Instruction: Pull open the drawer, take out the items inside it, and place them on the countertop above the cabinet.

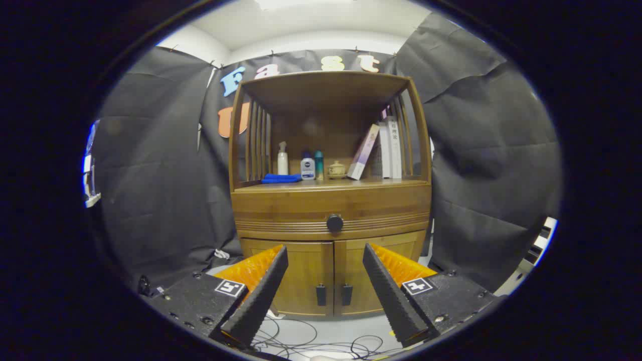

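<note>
The gripper [325,273] is held with fingers spread apart and empty, well short of the wooden cabinet [331,250]. The drawer [331,208] is seen fully closed, its round black knob [334,223] untouched beyond the fingertips. Nothing has yet been taken out; the tabletop [346,183] above already carries bottles and books.

Bright light falls from the white ceiling panel [301,4]; fisheye bending curves the sharp brown wooden cabinet [331,200], whose shelf recess lies shadowed.
</note>
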Available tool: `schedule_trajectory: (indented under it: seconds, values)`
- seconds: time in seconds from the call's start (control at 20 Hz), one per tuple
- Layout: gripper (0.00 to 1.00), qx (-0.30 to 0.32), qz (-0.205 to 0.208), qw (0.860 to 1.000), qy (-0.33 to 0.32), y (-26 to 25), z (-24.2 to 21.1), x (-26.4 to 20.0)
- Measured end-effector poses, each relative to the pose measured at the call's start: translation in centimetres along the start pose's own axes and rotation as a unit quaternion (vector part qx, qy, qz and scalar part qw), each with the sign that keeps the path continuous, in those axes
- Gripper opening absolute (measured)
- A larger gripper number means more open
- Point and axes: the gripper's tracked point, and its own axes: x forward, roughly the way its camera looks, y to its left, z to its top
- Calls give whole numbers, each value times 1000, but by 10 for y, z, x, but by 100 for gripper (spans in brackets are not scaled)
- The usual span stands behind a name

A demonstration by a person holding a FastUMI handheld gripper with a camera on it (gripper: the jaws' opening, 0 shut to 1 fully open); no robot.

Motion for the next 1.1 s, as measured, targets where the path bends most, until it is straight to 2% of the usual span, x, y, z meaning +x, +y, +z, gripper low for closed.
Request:
schedule_trajectory:
  seconds: [0.35, 0.75, 1.1]
  values:
    - [99, 3, -17, 1000, 7, -12, -1, -1]
    - [99, -3, -16, 1000, 9, -8, -10, -1]
    - [99, -10, -14, 999, 27, -13, -18, 26]
